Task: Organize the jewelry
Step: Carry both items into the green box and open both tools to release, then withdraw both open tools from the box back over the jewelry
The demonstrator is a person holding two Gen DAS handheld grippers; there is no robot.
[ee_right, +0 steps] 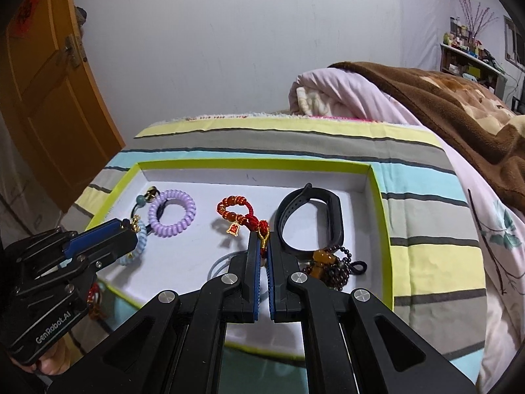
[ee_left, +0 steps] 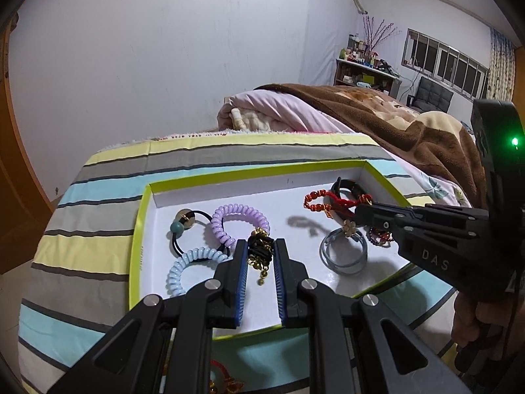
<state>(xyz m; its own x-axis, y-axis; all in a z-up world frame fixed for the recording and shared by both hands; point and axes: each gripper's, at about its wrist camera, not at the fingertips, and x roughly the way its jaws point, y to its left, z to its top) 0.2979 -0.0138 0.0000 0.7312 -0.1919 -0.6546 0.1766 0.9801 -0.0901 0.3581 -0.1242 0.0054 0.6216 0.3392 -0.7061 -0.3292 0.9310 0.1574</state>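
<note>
A white tray with a lime-green rim (ee_left: 210,177) (ee_right: 380,203) lies on the striped bedspread. My left gripper (ee_left: 260,244) is shut on a black hair tie with gold charms (ee_left: 261,252) and holds it over the tray. My right gripper (ee_right: 263,239) (ee_left: 362,208) is shut on the cord end of a red bead bracelet (ee_right: 234,213) (ee_left: 323,202), which hangs just above the tray floor. In the tray lie a purple coil tie (ee_left: 238,221) (ee_right: 171,212), a light-blue coil tie (ee_left: 193,267), a black tie with beads (ee_left: 183,223), a black wristband (ee_right: 311,220), a grey bangle (ee_left: 344,252) and a dark bead bracelet (ee_right: 331,266).
A red cord trinket (ee_left: 226,381) (ee_right: 93,298) lies on the bedspread in front of the tray's near edge. A pink quilt and brown blanket (ee_left: 377,115) are piled behind and to the right. An orange door (ee_right: 49,98) stands at the left.
</note>
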